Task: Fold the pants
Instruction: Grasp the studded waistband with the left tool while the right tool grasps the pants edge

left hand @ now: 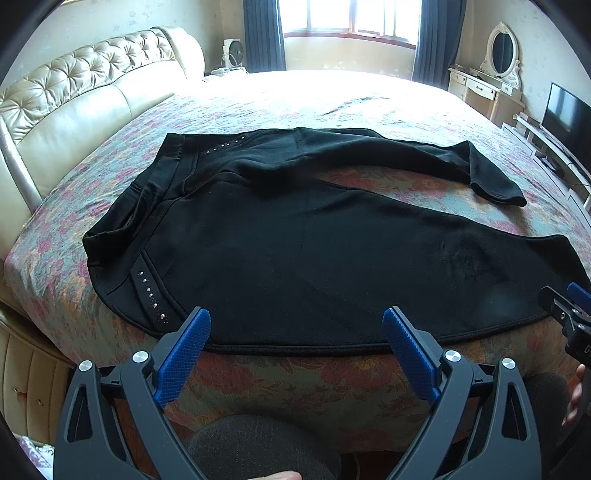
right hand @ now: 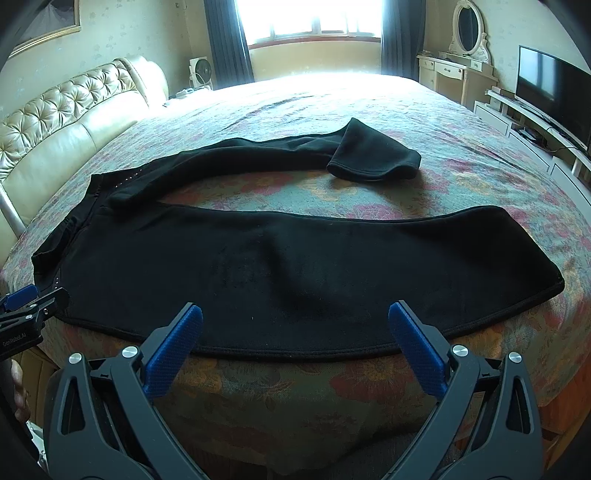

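Observation:
Black pants [left hand: 295, 251] lie spread flat on the floral bedspread [left hand: 295, 376], waistband at the left, legs running to the right. The near leg lies along the bed's front edge. The far leg's cuff [right hand: 373, 155] is folded back on itself. My left gripper [left hand: 297, 325] is open and empty, just above the near leg's front hem by the studded hip. My right gripper [right hand: 295, 321] is open and empty, above the same hem further right. The pants also show in the right wrist view [right hand: 295, 266]. Each gripper shows at the edge of the other's view.
A padded cream headboard [left hand: 74, 96] stands at the left. A window with dark curtains [left hand: 351, 18] is at the back. A dressing table with an oval mirror [right hand: 467, 33] and a TV [right hand: 554, 96] on a low white unit stand at the right.

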